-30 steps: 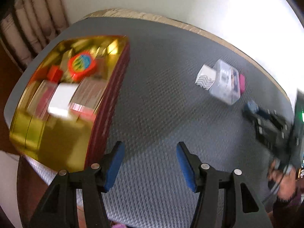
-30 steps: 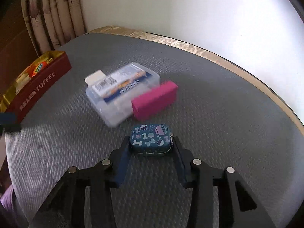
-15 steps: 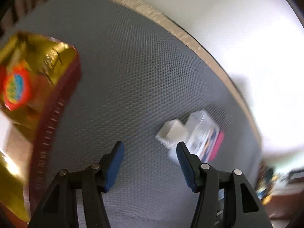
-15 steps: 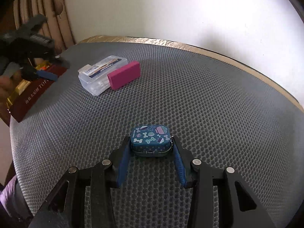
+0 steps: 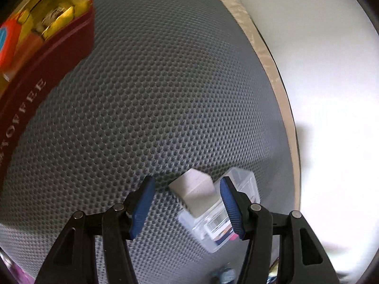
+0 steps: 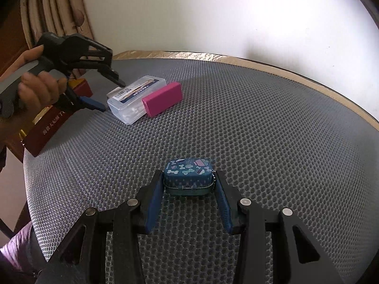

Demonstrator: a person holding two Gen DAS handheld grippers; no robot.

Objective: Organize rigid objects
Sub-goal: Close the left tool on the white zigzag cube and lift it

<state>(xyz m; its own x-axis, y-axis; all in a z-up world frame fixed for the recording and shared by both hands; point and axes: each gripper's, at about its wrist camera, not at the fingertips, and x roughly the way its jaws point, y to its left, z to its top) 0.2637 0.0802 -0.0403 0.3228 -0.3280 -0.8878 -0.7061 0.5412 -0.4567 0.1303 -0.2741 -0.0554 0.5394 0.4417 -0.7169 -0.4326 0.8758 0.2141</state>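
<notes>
Between the right gripper [image 6: 189, 184] fingers sits a small blue tin [image 6: 187, 176], pinched on both sides, low over or on the grey mesh bench [image 6: 260, 130]; can't tell if it is lifted. Ahead-left of those fingers, well apart, lie a clear case [image 6: 135, 98] and a pink block [image 6: 163, 99] touching side by side, and beyond them the red toffee box [image 6: 47, 127] at the bench's left edge. Left gripper [image 5: 187, 201] fingers spread wide, nothing held; a white box [image 5: 194, 190] sits between them, nearer the right finger, touching the clear case [image 5: 220, 215], which runs under that finger. Toffee box [image 5: 42, 54] is far ahead-left of the left fingers, open, with a few things already inside its gold tray. Progress, judging by layout: partly done, since some items are boxed but the tin, white box, case and pink block are all outside. Likely step in hand: left closing on the white box, right carrying the tin toward the toffee box. Pose: left hand [image 6: 35, 87] holds its gripper angled down, tips at the case's near end; the right gripper is level, pointing forward across the bench. Risk: the left's right finger may catch the case instead of the white box.
</notes>
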